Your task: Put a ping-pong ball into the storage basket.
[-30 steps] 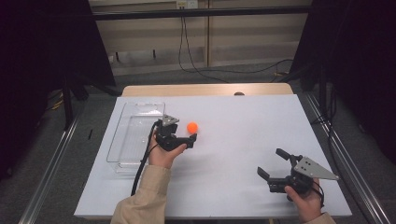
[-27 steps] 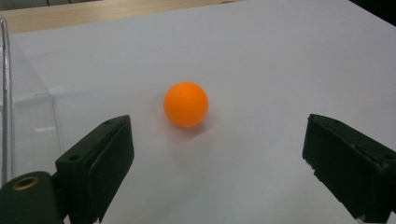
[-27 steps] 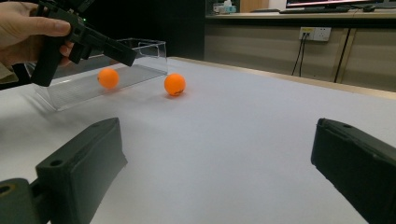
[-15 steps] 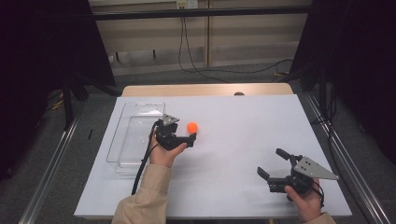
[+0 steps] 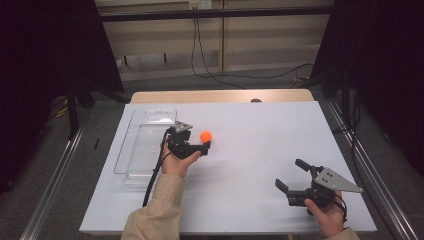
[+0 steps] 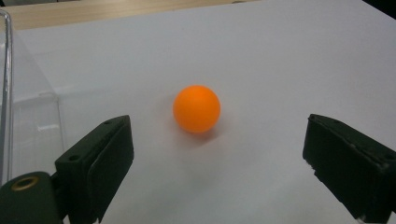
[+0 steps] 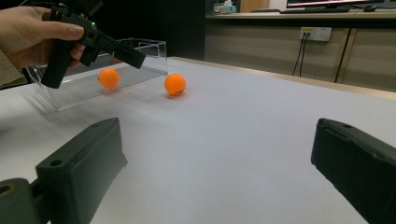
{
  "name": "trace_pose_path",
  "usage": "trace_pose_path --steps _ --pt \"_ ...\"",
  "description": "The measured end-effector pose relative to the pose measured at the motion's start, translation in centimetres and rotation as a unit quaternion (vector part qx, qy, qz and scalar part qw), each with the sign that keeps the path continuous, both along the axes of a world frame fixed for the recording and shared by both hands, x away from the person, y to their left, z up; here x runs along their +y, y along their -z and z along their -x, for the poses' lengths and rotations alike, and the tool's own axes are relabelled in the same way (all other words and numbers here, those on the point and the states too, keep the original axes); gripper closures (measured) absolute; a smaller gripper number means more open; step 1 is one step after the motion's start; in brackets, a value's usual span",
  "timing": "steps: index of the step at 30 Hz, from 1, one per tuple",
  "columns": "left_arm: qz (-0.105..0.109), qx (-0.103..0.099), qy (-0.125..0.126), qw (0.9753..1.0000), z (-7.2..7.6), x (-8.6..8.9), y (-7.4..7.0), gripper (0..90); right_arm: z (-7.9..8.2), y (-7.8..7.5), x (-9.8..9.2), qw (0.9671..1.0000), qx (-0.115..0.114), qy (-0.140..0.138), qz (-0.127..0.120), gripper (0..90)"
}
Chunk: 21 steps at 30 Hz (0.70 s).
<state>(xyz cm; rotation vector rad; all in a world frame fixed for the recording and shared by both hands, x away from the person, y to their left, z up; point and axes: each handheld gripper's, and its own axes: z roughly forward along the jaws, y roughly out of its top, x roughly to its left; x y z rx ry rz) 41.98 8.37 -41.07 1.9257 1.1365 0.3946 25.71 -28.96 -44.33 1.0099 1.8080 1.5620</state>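
Beside the clear tray (image 5: 145,145) on the desk (image 5: 260,130) lies one orange ball (image 5: 205,136); the other ball seen through the tray wall may be its reflection. Left gripper (image 5: 192,145) faces the ball, fingers (image 6: 100,158) open; right gripper (image 5: 292,175) is far from the tray, fingers apart.

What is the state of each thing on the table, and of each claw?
Orange ball: resting on the white table sheet, free, not gripped, beside the box.
Clear plastic box: open at the top, standing on the sheet; the orange spot on its wall in the right gripper view looks like a reflection.
Left claw: open, jaws wide on either side of the ball, not touching it.
Right claw: open, holding nothing, apart from the ball.
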Motion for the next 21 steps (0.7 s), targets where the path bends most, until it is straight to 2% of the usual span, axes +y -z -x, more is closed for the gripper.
trace_pose_path --steps 11,14,21 --pt "-0.004 -0.001 -0.008 1.0 -0.6 0.0 0.1 8.6 0.0 0.0 0.1 1.0 0.0 -0.001 0.0 2.0" --pt "-0.001 -0.001 -0.016 0.9999 -0.8 0.0 0.3 8.6 0.0 0.0 0.1 1.0 0.0 -0.001 0.0 2.1" --pt "-0.009 -0.003 -0.02 0.9998 -1.2 0.1 0.2 8.6 0.0 0.0 0.1 1.0 0.0 -0.002 0.0 2.0"
